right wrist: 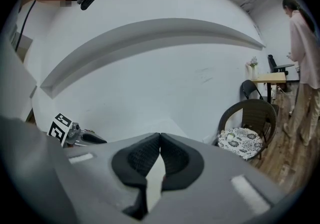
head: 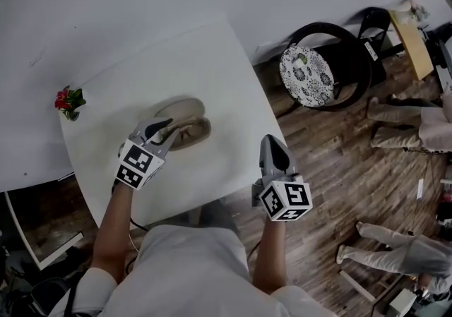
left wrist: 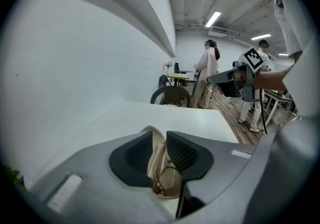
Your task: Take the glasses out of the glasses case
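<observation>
An open beige glasses case (head: 186,122) lies in the middle of the white table (head: 212,61). My left gripper (head: 168,128) is at the case's left end. In the left gripper view its jaws (left wrist: 162,140) are shut on the case's beige wall (left wrist: 155,155), and gold-framed glasses (left wrist: 169,179) show inside, against the right pad. My right gripper (head: 272,141) hovers over the table's right front corner, apart from the case. Its jaws (right wrist: 160,140) are shut with nothing between them.
A small plant with red flowers (head: 68,102) stands at the table's left edge. A dark chair with a patterned cushion (head: 311,72) sits just off the far right corner. People stand on the wooden floor (head: 339,167) to the right.
</observation>
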`<state>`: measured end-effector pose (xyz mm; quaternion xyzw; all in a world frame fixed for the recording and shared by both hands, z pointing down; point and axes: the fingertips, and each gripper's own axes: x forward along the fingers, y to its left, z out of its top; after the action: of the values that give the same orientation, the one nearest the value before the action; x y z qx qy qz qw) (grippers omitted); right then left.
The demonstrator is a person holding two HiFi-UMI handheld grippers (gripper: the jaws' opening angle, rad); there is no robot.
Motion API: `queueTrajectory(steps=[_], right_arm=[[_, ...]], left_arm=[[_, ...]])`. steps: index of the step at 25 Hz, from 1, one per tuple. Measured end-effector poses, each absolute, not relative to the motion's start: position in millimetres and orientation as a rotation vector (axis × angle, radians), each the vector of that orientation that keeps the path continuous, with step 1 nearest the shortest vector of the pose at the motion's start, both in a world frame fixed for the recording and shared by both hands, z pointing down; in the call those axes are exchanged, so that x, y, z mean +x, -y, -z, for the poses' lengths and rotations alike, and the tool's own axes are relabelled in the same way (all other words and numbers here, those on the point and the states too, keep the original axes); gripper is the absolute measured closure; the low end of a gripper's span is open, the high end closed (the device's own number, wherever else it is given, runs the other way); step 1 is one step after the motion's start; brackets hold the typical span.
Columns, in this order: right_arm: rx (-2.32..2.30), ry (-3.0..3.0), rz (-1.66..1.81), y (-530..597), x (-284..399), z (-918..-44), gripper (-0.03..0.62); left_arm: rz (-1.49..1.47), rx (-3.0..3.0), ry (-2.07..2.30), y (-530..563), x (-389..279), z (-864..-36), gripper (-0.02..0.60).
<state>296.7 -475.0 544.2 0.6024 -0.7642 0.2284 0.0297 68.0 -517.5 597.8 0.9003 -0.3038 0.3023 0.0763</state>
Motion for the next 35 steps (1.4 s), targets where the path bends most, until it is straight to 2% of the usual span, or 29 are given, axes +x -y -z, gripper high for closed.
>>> queueTrajectory(steps=[21,35], right_arm=[[1.791,2.318,-0.764,500,299,-579,0.591],[1.795,2.319,-0.766,501,297,-579,0.591]], left_arm=[[-1.304,2.554,0.642,526,78,-704,0.492],[-1.489,2.641,0.603,522,80,-710,0.554]])
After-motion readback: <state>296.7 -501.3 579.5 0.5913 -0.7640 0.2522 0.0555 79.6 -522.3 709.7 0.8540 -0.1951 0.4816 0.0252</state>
